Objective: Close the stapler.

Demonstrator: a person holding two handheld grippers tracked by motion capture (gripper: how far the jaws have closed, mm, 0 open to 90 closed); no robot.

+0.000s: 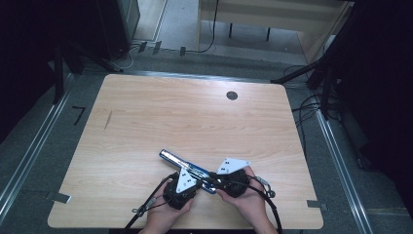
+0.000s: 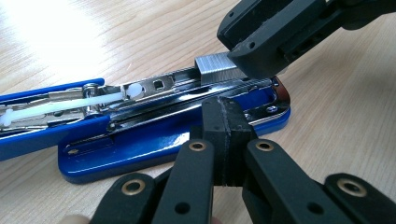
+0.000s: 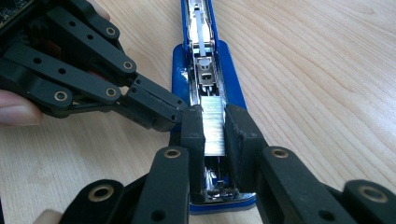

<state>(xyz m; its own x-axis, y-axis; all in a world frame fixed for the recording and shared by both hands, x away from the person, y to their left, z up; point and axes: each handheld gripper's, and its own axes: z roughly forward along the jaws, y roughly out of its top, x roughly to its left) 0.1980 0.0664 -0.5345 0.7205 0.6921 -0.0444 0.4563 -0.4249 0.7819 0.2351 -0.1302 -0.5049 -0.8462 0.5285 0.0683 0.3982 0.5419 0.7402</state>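
Observation:
A blue stapler [image 1: 171, 159] lies flipped open near the table's front edge, its metal magazine [image 2: 159, 86] facing up. A silver staple strip [image 3: 214, 126] sits in the magazine's front end. My right gripper [image 3: 215, 135] is shut on the strip, one pad on each side, and shows in the high view [image 1: 213, 183]. In the left gripper view its fingers [image 2: 266, 46] come down from the upper right onto the staple strip [image 2: 215, 70]. My left gripper [image 2: 227, 119] is shut with nothing between its jaws. Its tip rests against the side of the stapler's base [image 2: 154, 144], right beside the right gripper's left pad.
The wooden table [image 1: 195, 122] has a round dark grommet [image 1: 232, 95] at the back right. Cables [image 1: 265, 195] trail from both grippers off the front edge. A person's hands [image 1: 246, 201] hold the grippers close together.

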